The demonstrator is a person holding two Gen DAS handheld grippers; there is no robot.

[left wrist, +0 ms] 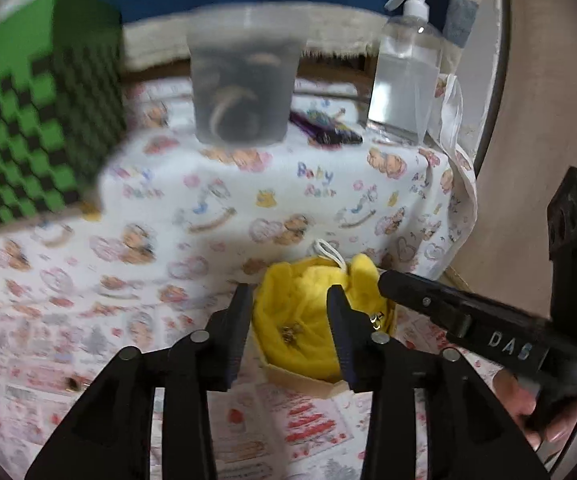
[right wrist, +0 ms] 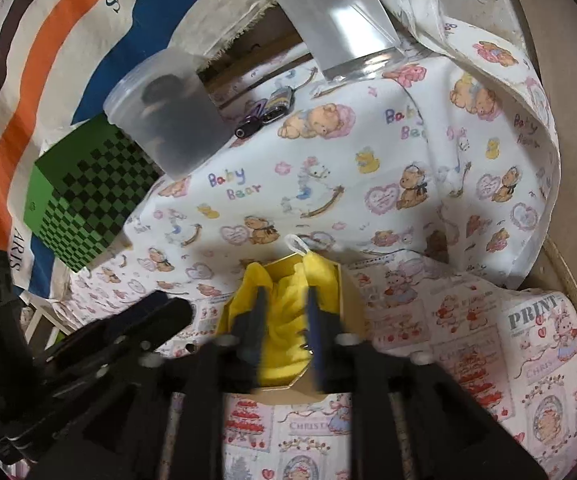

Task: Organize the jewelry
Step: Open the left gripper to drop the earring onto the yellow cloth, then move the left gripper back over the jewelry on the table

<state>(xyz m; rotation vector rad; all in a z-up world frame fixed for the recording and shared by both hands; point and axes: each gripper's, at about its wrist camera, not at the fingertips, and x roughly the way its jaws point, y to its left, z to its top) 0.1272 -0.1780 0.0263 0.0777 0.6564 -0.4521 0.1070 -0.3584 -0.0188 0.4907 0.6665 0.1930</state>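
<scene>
Jewelry box (left wrist: 308, 376) beneath both parted claws

Yellow cloth (left wrist: 308, 312), green-and-black checkered box (right wrist: 88, 196), teddy-bear-printed white tablecloth (right wrist: 368, 168).

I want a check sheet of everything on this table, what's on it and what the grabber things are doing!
Surface: bear-print white cloth covering the table.
Job's things: small cardboard box lined with yellow cloth; small gold jewelry piece lying on the cloth.
Clutter: green-and-black checkered box; frosted plastic tub with dark contents; clear spray bottle; purple and dark small items, too blurred to name.
Grippers: left gripper open, fingers over the box; right gripper over the box, open or shut unclear from blur.
Cables: nothing seen.
Surroundings: striped orange, brown and blue fabric behind.
</scene>
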